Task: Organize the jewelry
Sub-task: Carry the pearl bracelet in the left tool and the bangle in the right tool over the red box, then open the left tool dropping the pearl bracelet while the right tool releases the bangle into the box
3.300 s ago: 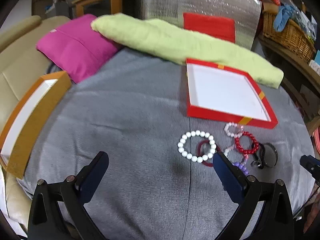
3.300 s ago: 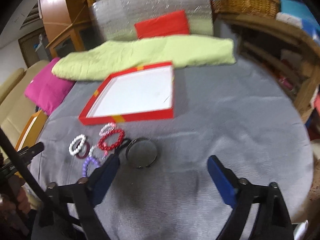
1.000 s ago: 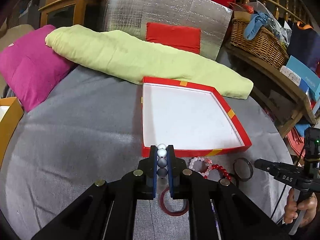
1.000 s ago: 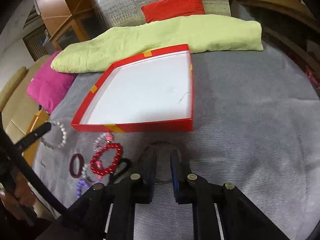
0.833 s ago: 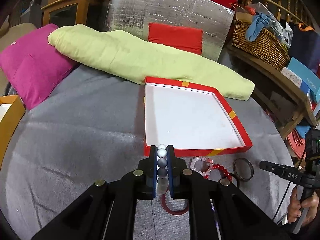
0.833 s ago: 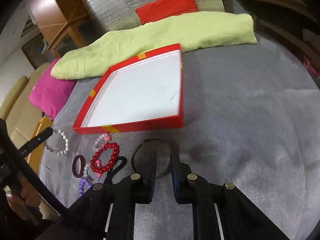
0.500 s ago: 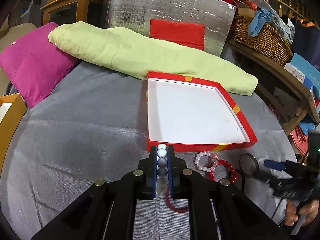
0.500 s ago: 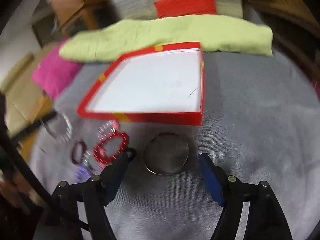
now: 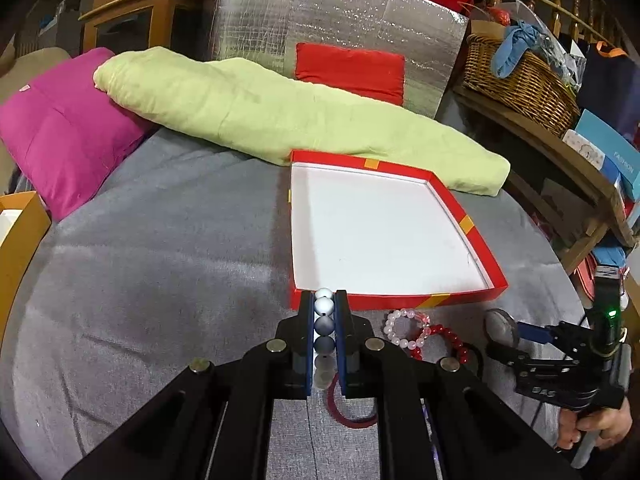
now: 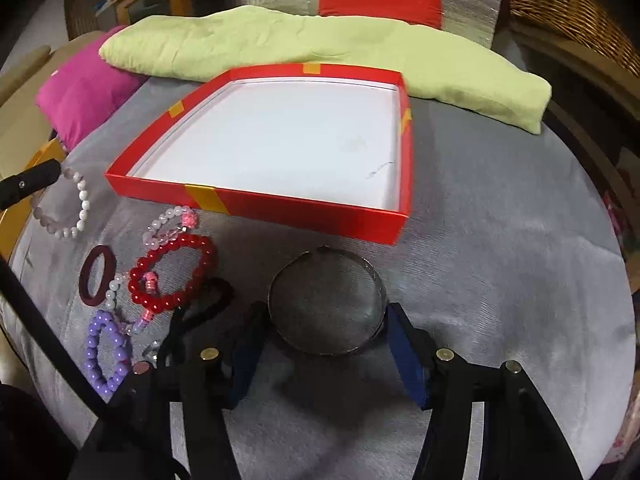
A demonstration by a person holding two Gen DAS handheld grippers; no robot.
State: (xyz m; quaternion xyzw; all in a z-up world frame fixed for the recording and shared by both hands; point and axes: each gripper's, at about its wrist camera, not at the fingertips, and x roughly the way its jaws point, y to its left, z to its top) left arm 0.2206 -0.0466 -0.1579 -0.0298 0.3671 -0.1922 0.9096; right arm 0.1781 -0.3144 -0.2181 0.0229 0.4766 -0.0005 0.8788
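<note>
A grey cloth-covered bench (image 10: 500,216) carries everything, and the biggest thing on it is the shallow red box (image 10: 256,200) with its bare white floor, lying past the loose jewelry and open upward, with nothing in it yet. Just short of the box's near wall sits the metal bangle (image 10: 326,300), flat on the cloth, a plain ring with no long axis to line up with. The right gripper (image 10: 326,344) points steeply down at it, its fingers spread to either side of the ring's near half, and they have just been closing in on it; the blue pads look near the rim, but whether they press on it I cannot tell. That straddle is what the coming grasp turns on: the ring lies between the fingers, so squeezing across its width should take it, and the box lies straight ahead. To the left lie a red bead bracelet (image 10: 174,276), a purple one (image 10: 106,354) and a dark ring (image 10: 96,276). The left gripper (image 9: 324,308) has its fingers pinching the white bead bracelet (image 9: 323,306), held at the box's near left corner, so that hand looks nearer to a drop.
</note>
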